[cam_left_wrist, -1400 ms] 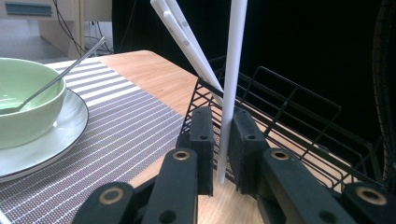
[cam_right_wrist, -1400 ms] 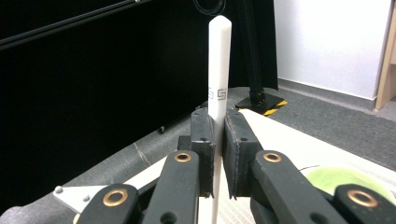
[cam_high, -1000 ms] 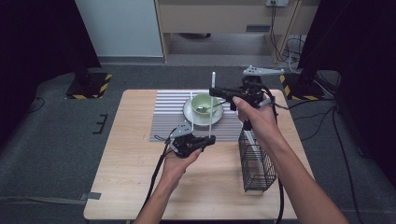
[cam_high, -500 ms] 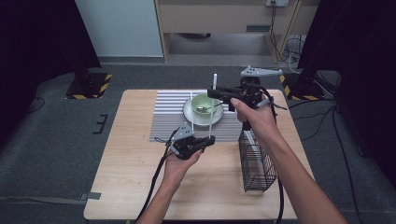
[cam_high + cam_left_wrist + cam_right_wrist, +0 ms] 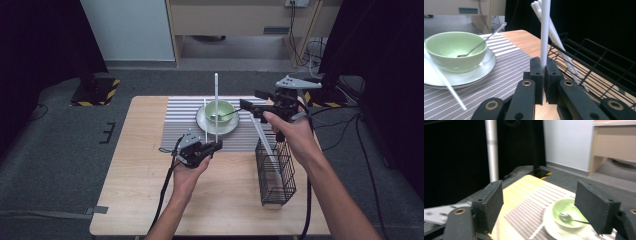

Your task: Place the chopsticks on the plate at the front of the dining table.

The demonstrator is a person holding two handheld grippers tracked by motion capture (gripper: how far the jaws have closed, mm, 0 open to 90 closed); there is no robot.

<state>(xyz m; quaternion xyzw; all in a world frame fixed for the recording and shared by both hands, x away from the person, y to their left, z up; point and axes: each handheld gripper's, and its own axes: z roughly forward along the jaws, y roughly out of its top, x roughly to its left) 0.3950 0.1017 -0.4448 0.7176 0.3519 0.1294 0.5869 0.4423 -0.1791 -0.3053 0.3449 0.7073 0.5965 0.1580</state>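
In the high view my left gripper (image 5: 215,145) is shut on a long white stick (image 5: 216,105) that stands upright in front of the plate. The left gripper view has my jaws (image 5: 543,65) closed on that stick (image 5: 545,30). A green bowl (image 5: 219,110) with a metal spoon (image 5: 226,115) sits on a white plate (image 5: 204,125). A second white stick (image 5: 205,120) leans by the plate. My right gripper (image 5: 250,99) hovers open just right of the bowl, and the right gripper view (image 5: 539,205) has the bowl (image 5: 566,213) below its spread jaws.
A black wire basket (image 5: 275,172) stands at the right of the wooden table (image 5: 130,190) and holds several white sticks (image 5: 263,141). A striped grey mat (image 5: 182,120) lies under the plate. A metal pole (image 5: 491,150) rises beyond the table.
My right gripper has drawn back to the right, away from the upright stick and the bowl. The left gripper has stayed about where it was, still holding the stick.
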